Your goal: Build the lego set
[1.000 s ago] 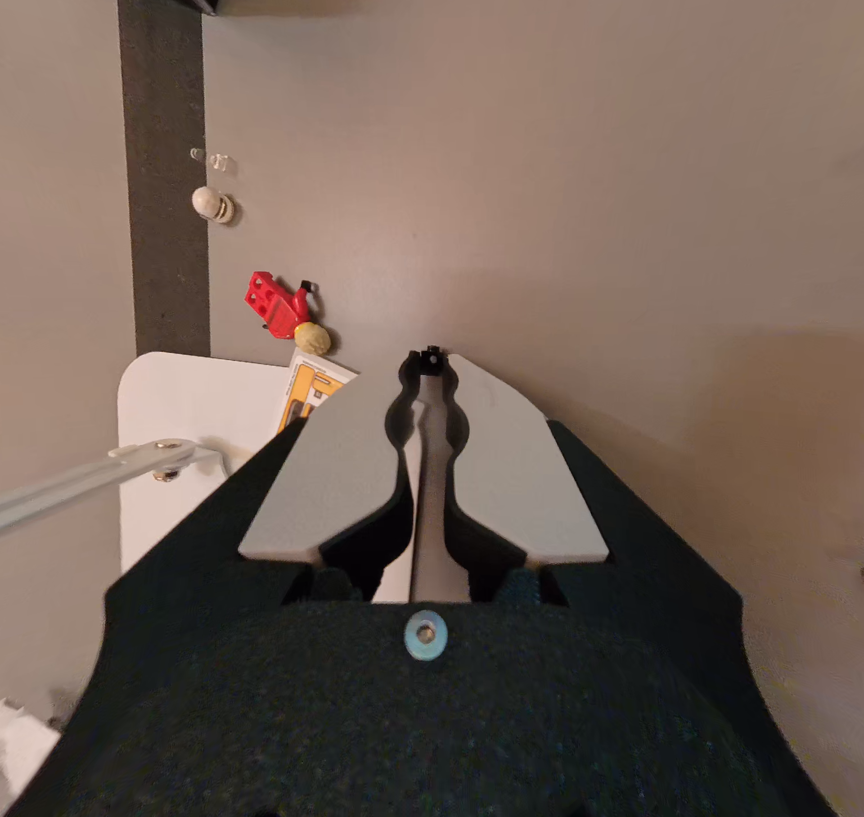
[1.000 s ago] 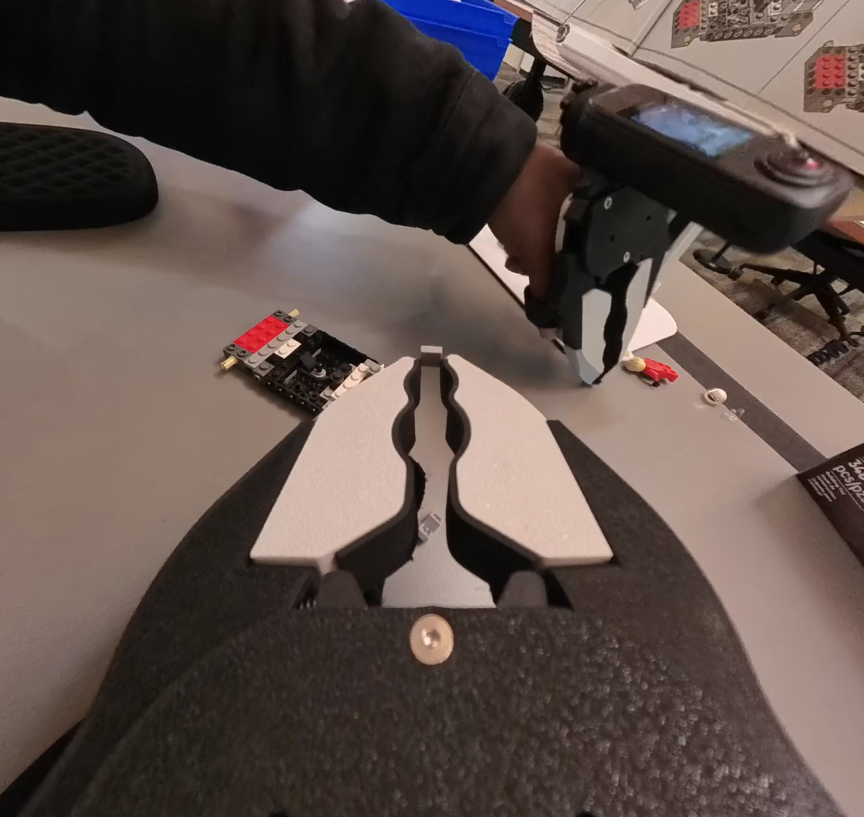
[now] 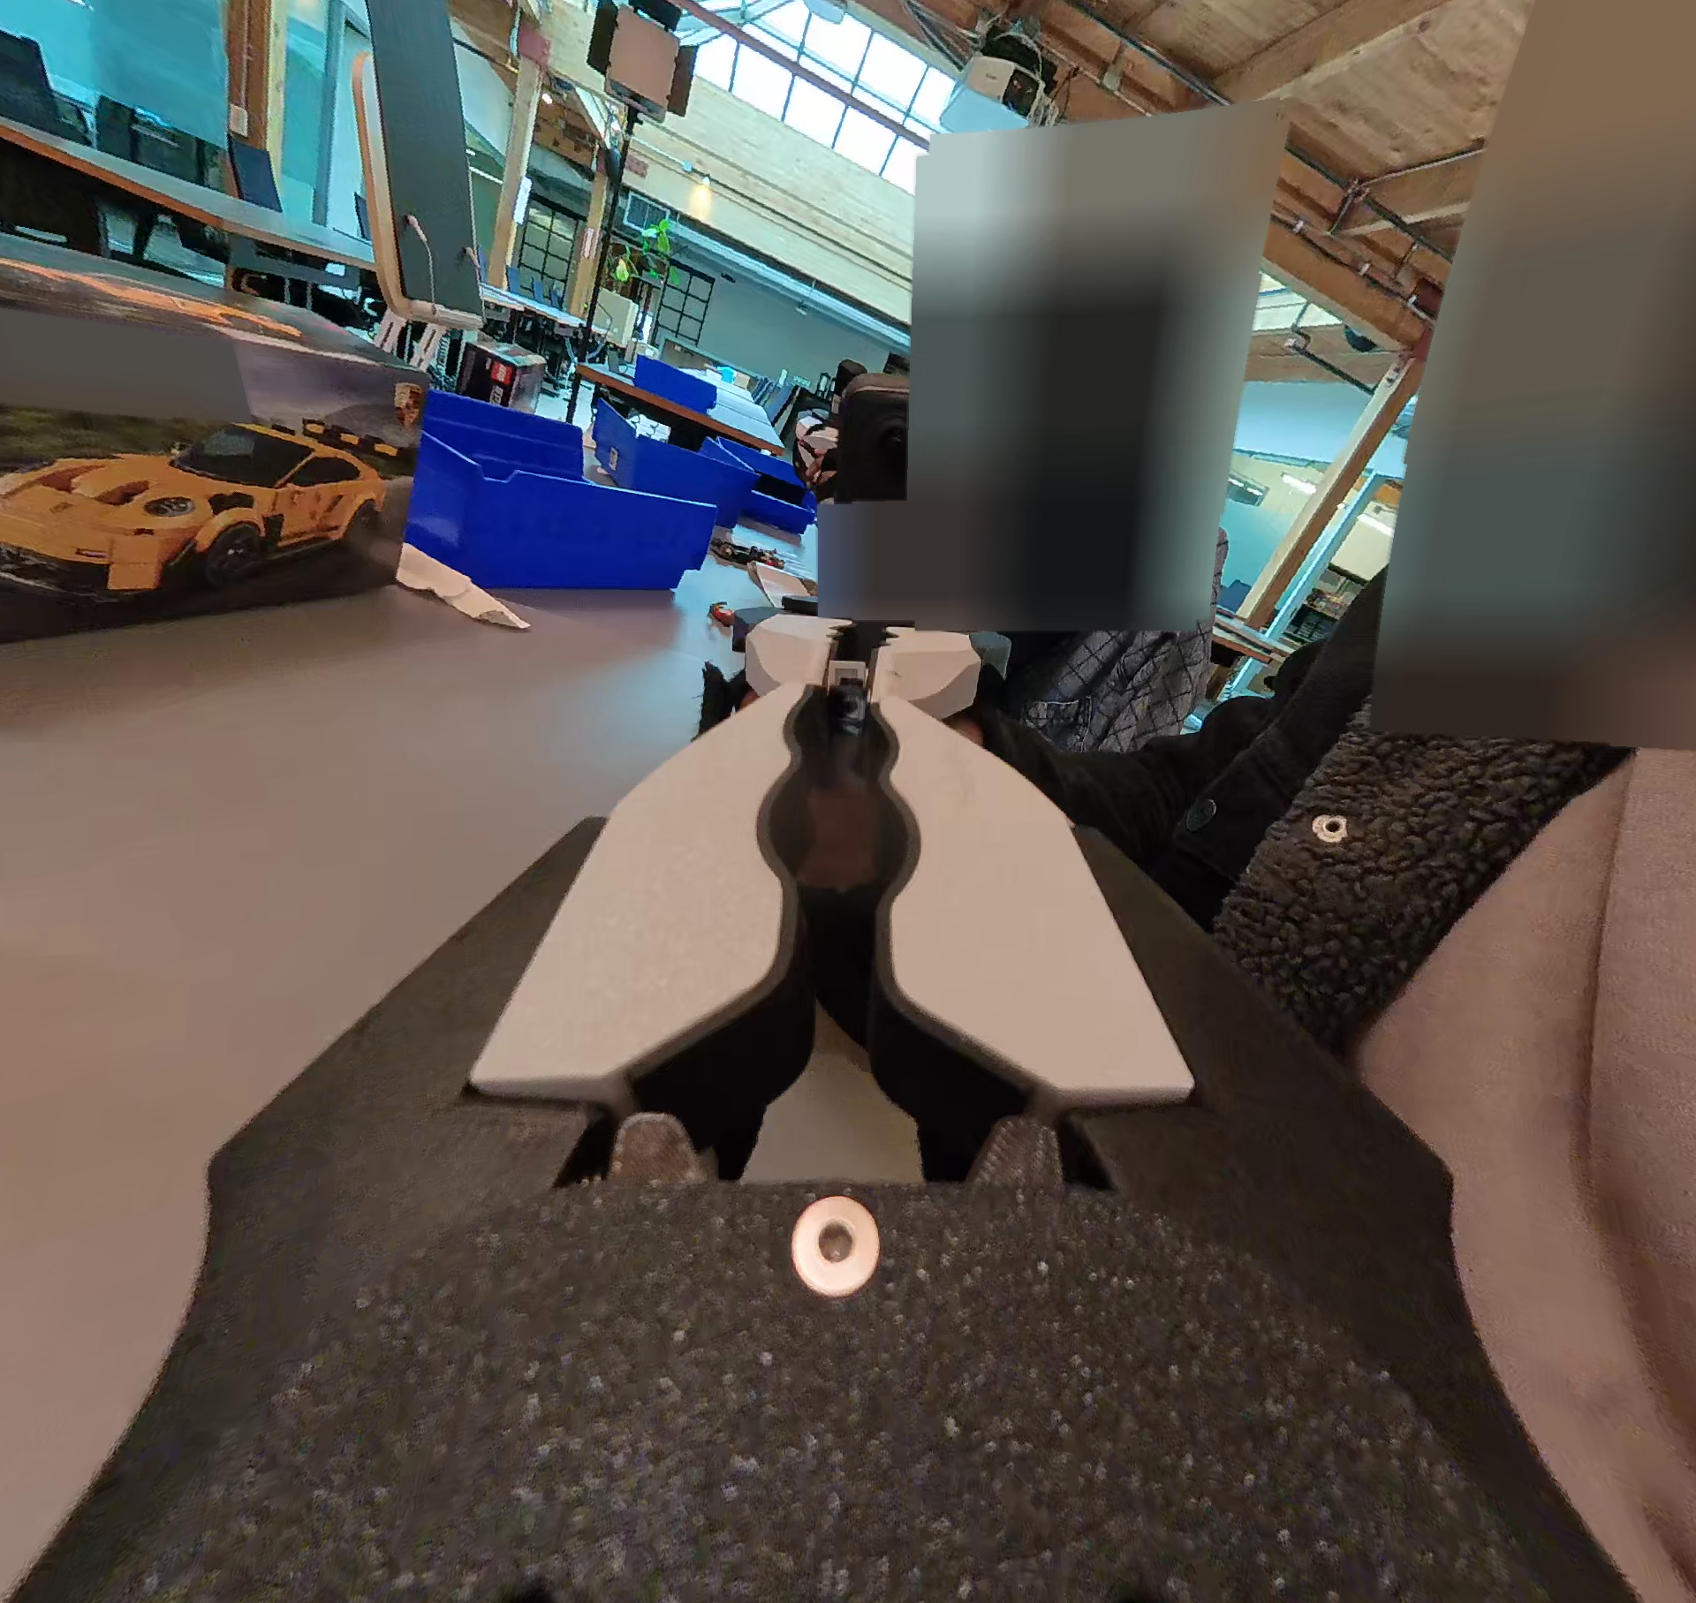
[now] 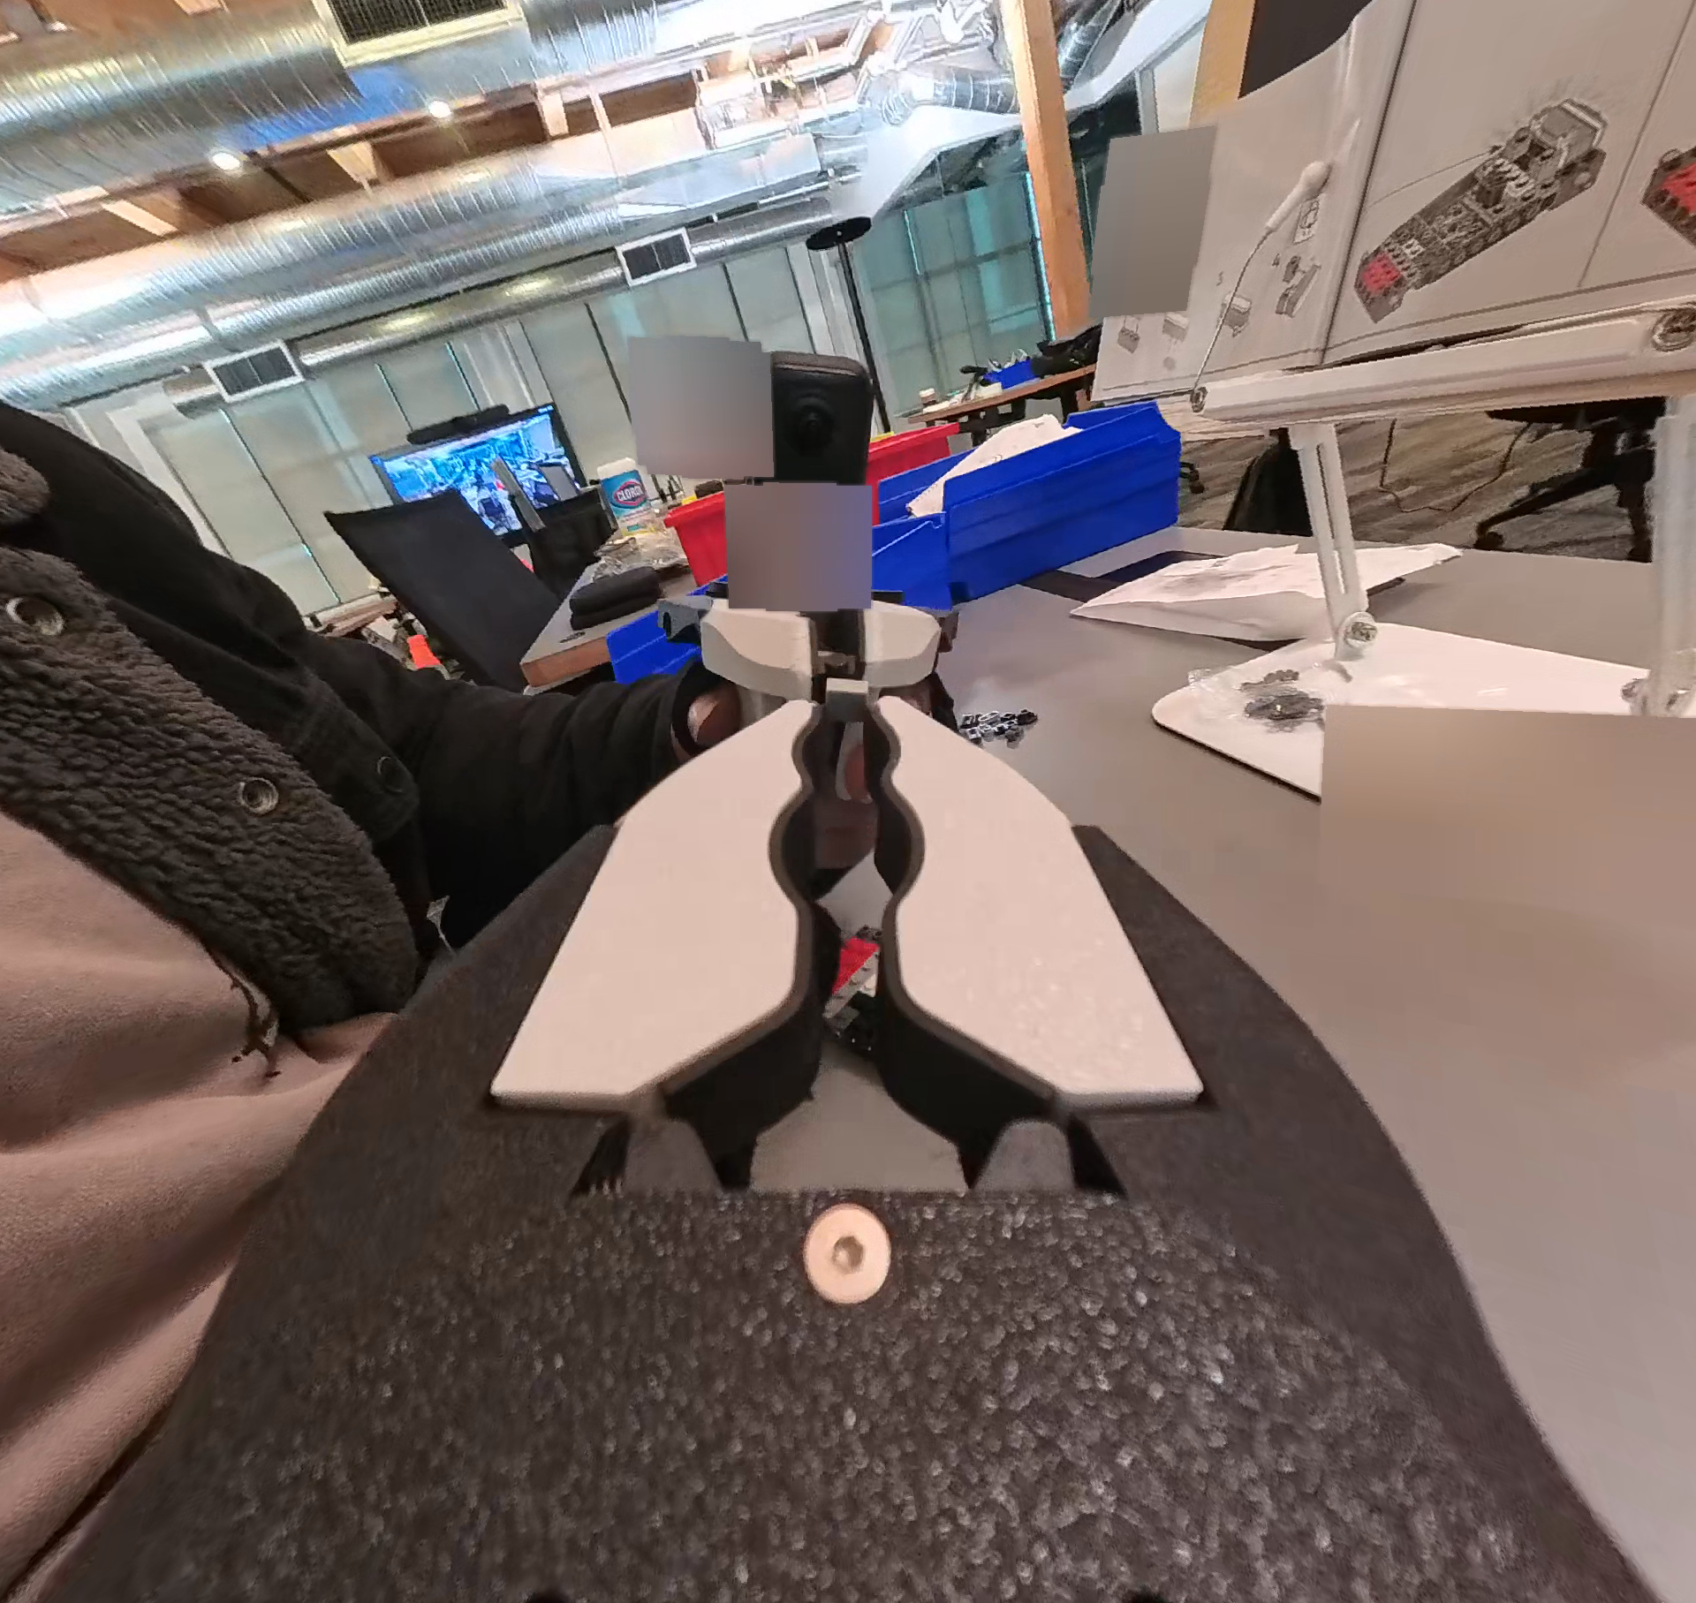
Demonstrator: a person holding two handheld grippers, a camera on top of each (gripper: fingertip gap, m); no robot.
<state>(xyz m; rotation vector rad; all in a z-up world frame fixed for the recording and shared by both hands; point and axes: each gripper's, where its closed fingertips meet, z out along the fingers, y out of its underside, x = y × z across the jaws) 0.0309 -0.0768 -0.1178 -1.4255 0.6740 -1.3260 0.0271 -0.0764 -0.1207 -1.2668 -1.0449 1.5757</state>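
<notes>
Lego piece point(image 3: 845, 704), small, black: pinched at the tips of the left tongs point(image 3: 845, 707), raised above the grey desk point(image 3: 275, 825), tip to tip with the right tongs point(image 3: 858, 664) opposite; blue bins point(image 3: 551, 517) behind. Right wrist view: right tongs point(image 4: 845, 698) closed on a small light-grey piece point(image 4: 845, 688); left tongs point(image 4: 831, 646) facing them; instruction booklet point(image 4: 1468, 183) on a white stand point(image 4: 1239, 733).

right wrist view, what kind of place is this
Probably a large open-plan workshop or lab in a converted industrial hall: exposed silver ducting under timber ceiling beams, blue parts bins on long grey work tables, and an instruction booklet propped on a white stand.
</notes>
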